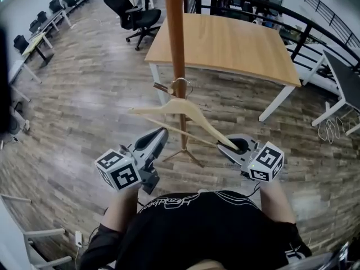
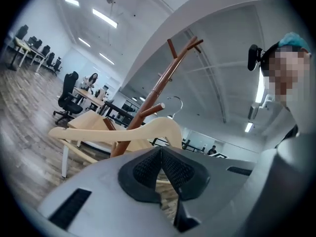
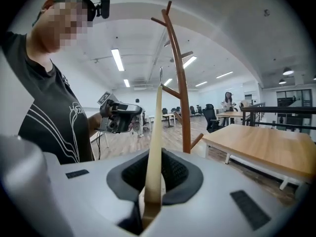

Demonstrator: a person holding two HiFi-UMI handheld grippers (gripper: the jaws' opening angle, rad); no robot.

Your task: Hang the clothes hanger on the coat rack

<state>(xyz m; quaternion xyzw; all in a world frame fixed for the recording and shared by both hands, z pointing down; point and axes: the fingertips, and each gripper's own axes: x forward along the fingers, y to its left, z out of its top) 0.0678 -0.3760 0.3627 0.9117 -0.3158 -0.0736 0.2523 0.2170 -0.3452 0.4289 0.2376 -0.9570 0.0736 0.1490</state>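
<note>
A pale wooden clothes hanger (image 1: 185, 110) hangs level beside the brown coat rack pole (image 1: 178, 49). Its metal hook (image 1: 183, 85) is close to a short peg (image 1: 163, 87); whether it rests on the peg I cannot tell. My right gripper (image 1: 229, 145) is shut on the hanger's right end. In the right gripper view the hanger (image 3: 156, 132) runs edge-on out of the right gripper (image 3: 154, 181) toward the rack (image 3: 181, 83). My left gripper (image 1: 161, 134) is shut and empty, just below the hanger's left arm. Past the closed left gripper (image 2: 161, 152) I see the hanger (image 2: 123, 132) and the rack (image 2: 158, 90).
A large wooden table (image 1: 225, 44) stands right behind the rack. A black office chair (image 1: 132, 10) is at the back left, a black railing (image 1: 315, 32) at the back right, and a white desk (image 1: 343, 77) at the right. The rack's feet (image 1: 188, 155) spread between my grippers.
</note>
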